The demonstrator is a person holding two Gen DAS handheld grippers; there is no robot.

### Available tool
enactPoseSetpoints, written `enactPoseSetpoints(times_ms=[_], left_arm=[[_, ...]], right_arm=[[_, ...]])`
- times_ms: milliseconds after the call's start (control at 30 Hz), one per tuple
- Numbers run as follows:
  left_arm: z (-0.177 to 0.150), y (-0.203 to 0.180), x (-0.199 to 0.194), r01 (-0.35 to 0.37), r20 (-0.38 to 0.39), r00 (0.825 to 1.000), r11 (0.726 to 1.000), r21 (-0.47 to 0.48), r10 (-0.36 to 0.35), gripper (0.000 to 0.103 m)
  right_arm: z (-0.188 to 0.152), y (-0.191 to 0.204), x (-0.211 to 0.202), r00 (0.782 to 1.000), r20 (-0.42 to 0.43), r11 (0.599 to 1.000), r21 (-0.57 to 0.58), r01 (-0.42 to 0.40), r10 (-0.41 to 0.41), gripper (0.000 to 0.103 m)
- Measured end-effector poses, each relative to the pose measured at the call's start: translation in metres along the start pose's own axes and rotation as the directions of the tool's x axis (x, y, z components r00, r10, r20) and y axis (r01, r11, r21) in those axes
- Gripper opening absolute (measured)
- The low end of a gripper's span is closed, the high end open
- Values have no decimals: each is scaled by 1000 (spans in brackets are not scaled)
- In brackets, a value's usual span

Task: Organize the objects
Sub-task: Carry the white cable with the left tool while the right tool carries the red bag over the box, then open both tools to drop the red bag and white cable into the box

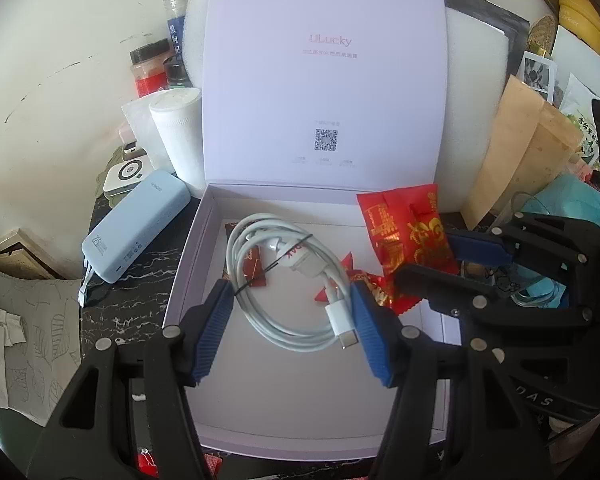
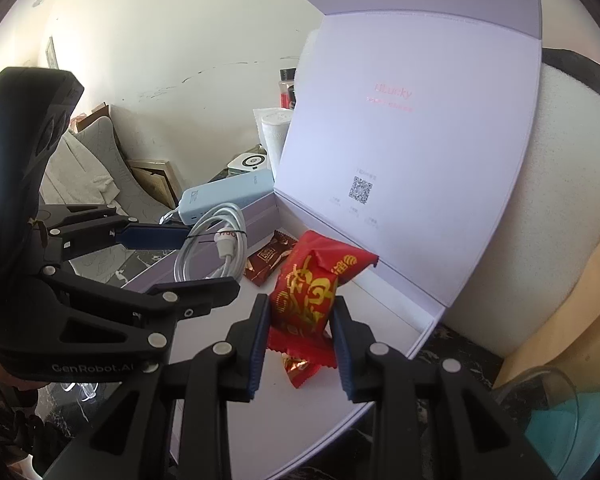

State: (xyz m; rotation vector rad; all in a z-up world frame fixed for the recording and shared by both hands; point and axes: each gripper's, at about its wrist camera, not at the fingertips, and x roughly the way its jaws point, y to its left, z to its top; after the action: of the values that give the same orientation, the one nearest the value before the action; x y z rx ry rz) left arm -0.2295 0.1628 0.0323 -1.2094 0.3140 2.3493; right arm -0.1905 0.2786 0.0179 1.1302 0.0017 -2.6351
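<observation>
Over the open lavender box (image 1: 188,264), I have both grippers working at once. The left gripper (image 1: 292,328) stands about half open, its blue pads astride the coiled white cable (image 1: 276,280); in the right wrist view the coil hangs clear of the box floor near the left wall, so I judge it held. The right gripper (image 2: 300,320) is nearly closed, pinching a red snack packet (image 2: 308,288) by its lower half above the right part of the floor. Step in hand, as I read it: carrying both items into the box for deposit. A small brown sachet (image 2: 268,258) and a small red wrapper (image 2: 298,368) already lie on the floor. Next I need to lower each item onto bare floor, clear of those pieces, then spread the jaws without dragging cable or packet out. The left wrist view alone shows the cable's connector near the right pad and the blue power bank (image 1: 136,232) outside the box on the left. The right wrist view alone shows the grip on the packet and the box's right wall.
</observation>
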Motion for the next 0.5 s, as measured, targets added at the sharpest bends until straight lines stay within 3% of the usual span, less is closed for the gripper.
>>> enactPoseSetpoints(times_ms=[500], left_arm=[[36, 5, 35, 3, -21, 1000, 996, 91, -1, 59]], right_arm=[[11, -23, 34, 996, -32, 996, 29, 81, -80, 30]])
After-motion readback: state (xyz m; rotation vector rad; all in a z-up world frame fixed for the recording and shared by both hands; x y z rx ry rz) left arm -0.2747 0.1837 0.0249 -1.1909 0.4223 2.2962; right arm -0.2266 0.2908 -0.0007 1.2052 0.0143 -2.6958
